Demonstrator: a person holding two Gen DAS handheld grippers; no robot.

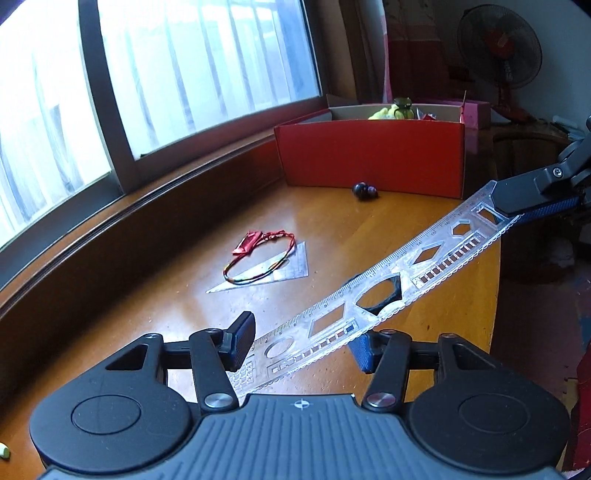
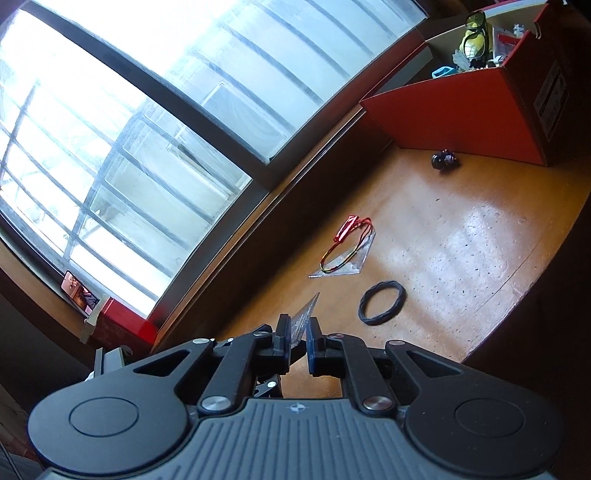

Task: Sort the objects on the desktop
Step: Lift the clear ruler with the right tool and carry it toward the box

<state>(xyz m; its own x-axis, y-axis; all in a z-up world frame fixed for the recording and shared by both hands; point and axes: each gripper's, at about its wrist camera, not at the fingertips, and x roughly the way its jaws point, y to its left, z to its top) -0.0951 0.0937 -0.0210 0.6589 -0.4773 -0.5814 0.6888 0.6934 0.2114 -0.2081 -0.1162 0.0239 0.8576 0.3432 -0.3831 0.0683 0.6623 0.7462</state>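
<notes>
A clear stencil ruler (image 1: 369,295) hangs above the wooden table (image 1: 351,229), held at both ends. My left gripper (image 1: 301,336) has its pads against the two long edges of the ruler's near end. My right gripper (image 1: 517,206) is clamped flat on the far end. In the right wrist view the ruler (image 2: 304,317) shows edge-on between the shut fingers of my right gripper (image 2: 297,326). On the table lie a red string bracelet (image 1: 258,258) on a clear set square (image 1: 291,271), a black hair band (image 2: 382,302) and a dark bead cluster (image 1: 365,191).
A red cardboard box (image 1: 369,158) stands open at the back of the table, with yellow glasses (image 2: 474,31) and other small items inside. A window sill (image 1: 147,206) runs along the left. The table edge (image 1: 495,295) drops off on the right. A fan (image 1: 498,44) stands behind.
</notes>
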